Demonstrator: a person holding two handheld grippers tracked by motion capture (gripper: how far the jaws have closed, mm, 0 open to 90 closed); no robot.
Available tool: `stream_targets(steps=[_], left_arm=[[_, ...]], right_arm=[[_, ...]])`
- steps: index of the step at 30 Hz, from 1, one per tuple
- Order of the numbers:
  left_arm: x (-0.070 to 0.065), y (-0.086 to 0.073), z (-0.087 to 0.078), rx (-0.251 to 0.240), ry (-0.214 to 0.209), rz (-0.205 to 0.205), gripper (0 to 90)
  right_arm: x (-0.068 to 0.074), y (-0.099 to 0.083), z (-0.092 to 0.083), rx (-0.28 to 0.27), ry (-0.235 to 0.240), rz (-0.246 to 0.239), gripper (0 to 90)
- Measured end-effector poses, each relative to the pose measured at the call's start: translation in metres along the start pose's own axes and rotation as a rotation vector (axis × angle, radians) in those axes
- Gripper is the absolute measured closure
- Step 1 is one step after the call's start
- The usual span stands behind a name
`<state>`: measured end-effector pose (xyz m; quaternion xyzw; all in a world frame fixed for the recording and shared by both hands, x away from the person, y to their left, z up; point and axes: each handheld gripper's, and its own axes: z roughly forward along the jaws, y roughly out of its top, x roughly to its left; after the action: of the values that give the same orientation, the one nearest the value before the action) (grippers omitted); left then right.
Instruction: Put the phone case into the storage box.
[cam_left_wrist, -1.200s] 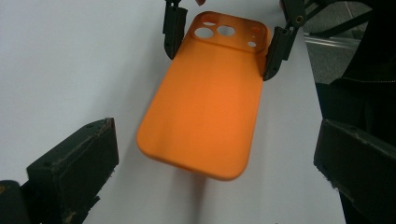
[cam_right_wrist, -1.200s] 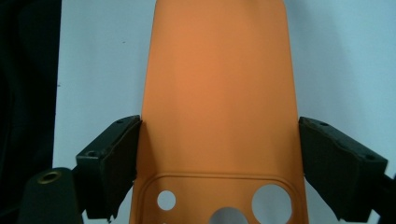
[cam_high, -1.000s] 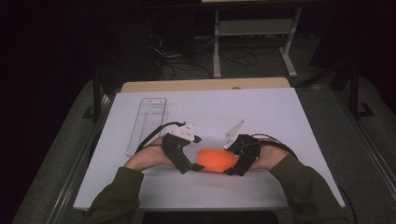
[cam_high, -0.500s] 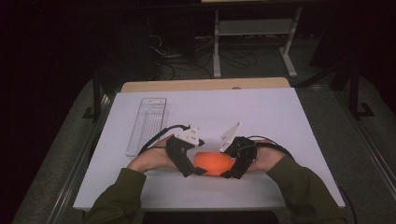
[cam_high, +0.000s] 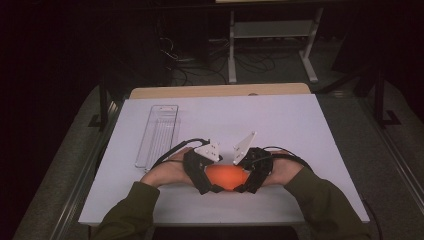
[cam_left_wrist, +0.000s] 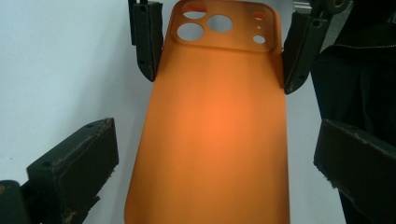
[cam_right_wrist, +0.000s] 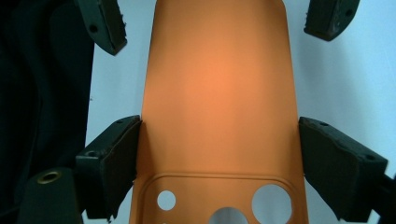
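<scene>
Left to right in the high view: one clear tray (cam_high: 158, 136) is seen lying on the white desk (cam_high: 300, 130), then the left claw (cam_high: 204, 176), one orange phone case (cam_high: 226, 177), and the right claw (cam_high: 249, 175). The case sits between the two claws near the desk's front edge, with its long axis running across the desk from claw to claw.

Detail lost from above is given by the gripper views. In the left gripper view the case (cam_left_wrist: 215, 121) is shown lengthwise, camera cutouts at the far end; the left claw (cam_left_wrist: 215, 172) is held open, both jaws standing clear of the case edges. The right claw's jaws are seen at that far end, pressed on the two long edges.

In the right gripper view the cutouts lie at the near end of the case (cam_right_wrist: 219, 93), so the camera end points to the right claw (cam_right_wrist: 219, 163), which is closed on the case across its width.

Count: one case, one tray, two claws.
</scene>
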<state>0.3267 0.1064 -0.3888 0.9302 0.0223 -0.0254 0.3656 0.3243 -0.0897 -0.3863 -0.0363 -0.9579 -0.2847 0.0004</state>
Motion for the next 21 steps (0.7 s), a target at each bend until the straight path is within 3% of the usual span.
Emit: stream_targets(steps=[21], left_arm=[[-0.004, 0.000, 0.013, 0.060, -0.009, 0.030, 0.0]], right_arm=[[0.003, 0.004, -0.002, -0.016, 0.008, -0.005, 15.1]])
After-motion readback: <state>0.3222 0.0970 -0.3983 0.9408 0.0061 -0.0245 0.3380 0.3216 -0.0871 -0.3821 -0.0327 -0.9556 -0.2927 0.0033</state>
